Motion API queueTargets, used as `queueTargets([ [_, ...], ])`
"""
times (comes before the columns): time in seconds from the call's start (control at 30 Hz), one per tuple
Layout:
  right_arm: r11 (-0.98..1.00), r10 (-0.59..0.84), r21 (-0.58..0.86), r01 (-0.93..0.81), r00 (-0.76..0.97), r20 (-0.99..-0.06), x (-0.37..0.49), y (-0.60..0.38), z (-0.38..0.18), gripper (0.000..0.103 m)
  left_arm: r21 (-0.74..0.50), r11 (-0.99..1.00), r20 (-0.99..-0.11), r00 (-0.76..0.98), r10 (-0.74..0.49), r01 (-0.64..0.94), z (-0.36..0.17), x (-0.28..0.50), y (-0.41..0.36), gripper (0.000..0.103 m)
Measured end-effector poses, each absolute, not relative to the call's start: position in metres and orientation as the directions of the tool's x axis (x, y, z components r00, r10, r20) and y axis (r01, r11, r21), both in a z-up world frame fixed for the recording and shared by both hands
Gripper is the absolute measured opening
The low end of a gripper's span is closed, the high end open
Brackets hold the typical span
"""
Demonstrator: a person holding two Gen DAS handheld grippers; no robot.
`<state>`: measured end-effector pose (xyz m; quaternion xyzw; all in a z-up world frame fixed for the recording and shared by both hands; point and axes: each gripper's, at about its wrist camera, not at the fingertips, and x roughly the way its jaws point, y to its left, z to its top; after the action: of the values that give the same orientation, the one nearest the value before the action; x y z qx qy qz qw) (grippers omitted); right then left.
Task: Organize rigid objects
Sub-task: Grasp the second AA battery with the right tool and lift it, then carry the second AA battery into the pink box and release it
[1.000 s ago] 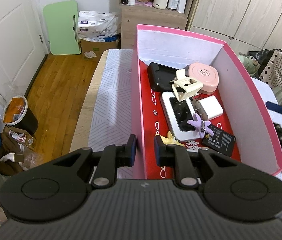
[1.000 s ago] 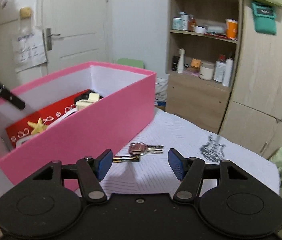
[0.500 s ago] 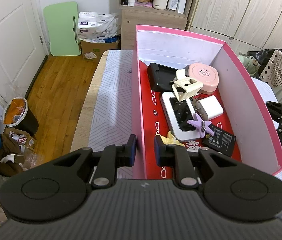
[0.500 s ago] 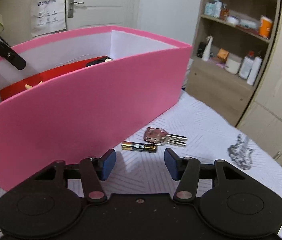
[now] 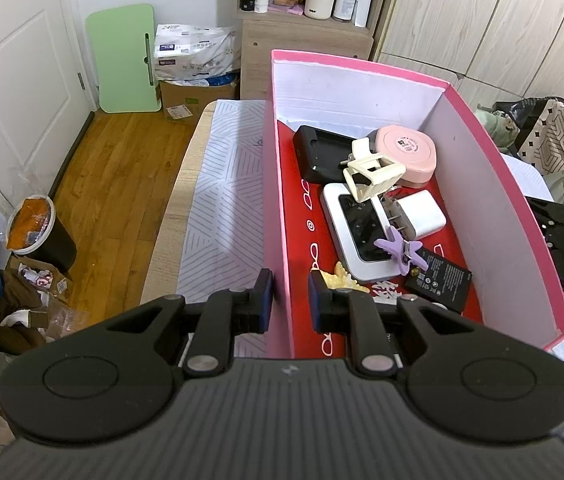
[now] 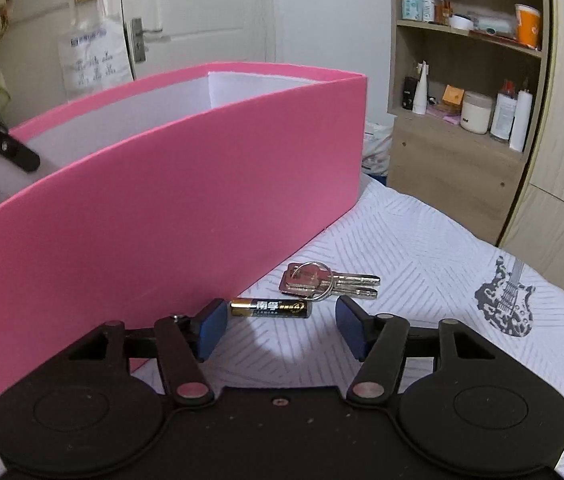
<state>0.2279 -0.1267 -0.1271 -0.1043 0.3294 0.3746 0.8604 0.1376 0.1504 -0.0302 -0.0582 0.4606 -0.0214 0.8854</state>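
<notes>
The right gripper (image 6: pixel 282 326) hangs low over the white patterned cloth (image 6: pixel 421 240) that covers the desk, its blue-padded jaws spread apart with nothing between them; they have just been opening a little wider. Just ahead of the fingertips, slightly toward the left finger, lies an AA battery (image 6: pixel 270 308), black with a gold band and gold lettering, lying flat and crosswise to the gripper. Just beyond the battery, a little to the right, a bunch of silver keys (image 6: pixel 327 282) on a ring lies flat, the pinkish heads nearest the box and the blades pointing right. The two look close together; whether they touch cannot be told. To the left of the gripper and running ahead of it stands the long outer wall of a pink box (image 6: pixel 162 200), close beside the battery.

The left gripper (image 5: pixel 289 298) straddles the near left wall of the pink box (image 5: pixel 274 184), one finger outside and one inside, the jaws narrowed on the wall; a small gap shows at the inner pad, so whether they pinch it firmly cannot be told. Ahead of it on the box's red floor lie a yellow starfish clip (image 5: pixel 341 278), a purple starfish clip (image 5: pixel 399 246), a black battery pack (image 5: pixel 439 278), a white device with a dark screen (image 5: pixel 355 228), a white plug charger (image 5: pixel 419 214), a cream claw clip (image 5: pixel 371 174), a round pink case (image 5: pixel 405 152) and a black cradle (image 5: pixel 317 154).
</notes>
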Motion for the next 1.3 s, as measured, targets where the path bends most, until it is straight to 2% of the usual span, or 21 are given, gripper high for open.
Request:
queueTargets([
  [0.07,0.690,0.585,0.059,-0.722,0.507,-0.633,0.226,-0.127,-0.128,0.061,-0.121,0.992,-0.813,0.575,-0.090,-0.017,-0.030,0.138,0.151,0.018],
  [0.1,0.684,0.593,0.065,-0.726,0.502,-0.629,0.226,-0.127,-0.128,0.051,-0.124,0.992,-0.813,0.574,-0.093,-0.015,-0.030,0.138,0.151,0.018],
  [0.13,0.679,0.597,0.059,-0.732,0.503,-0.625,0.225,-0.126,-0.128,0.048,-0.126,0.992,-0.814,0.573,-0.095,-0.014,-0.030,0.138,0.151,0.018],
  [0.47,0.744,0.539,0.046,-0.666,0.558,-0.631,0.220,-0.126,-0.120,0.048,-0.119,0.993,-0.815,0.573,-0.090,-0.012,-0.030,0.138,0.152,0.018],
  [0.7,0.777,0.537,0.057,-0.626,0.615,-0.577,0.205,-0.136,-0.090,0.048,-0.116,0.993,-0.815,0.573,-0.090,-0.009,-0.030,0.137,0.151,0.018],
  [0.97,0.796,0.557,0.076,-0.600,0.679,-0.478,0.180,-0.135,-0.028,0.048,-0.074,0.997,-0.815,0.574,-0.074,0.023,-0.030,0.137,0.147,0.016],
  [1.1,0.759,0.606,0.127,-0.639,0.623,-0.495,0.175,-0.117,-0.005,0.048,-0.055,0.998,-0.814,0.577,-0.065,0.036,-0.030,0.136,0.147,0.013],
  [1.3,0.659,0.695,0.325,-0.678,0.384,-0.608,0.201,-0.062,0.004,0.048,-0.054,0.997,-0.808,0.585,-0.072,0.048,-0.030,0.134,0.147,0.013],
])
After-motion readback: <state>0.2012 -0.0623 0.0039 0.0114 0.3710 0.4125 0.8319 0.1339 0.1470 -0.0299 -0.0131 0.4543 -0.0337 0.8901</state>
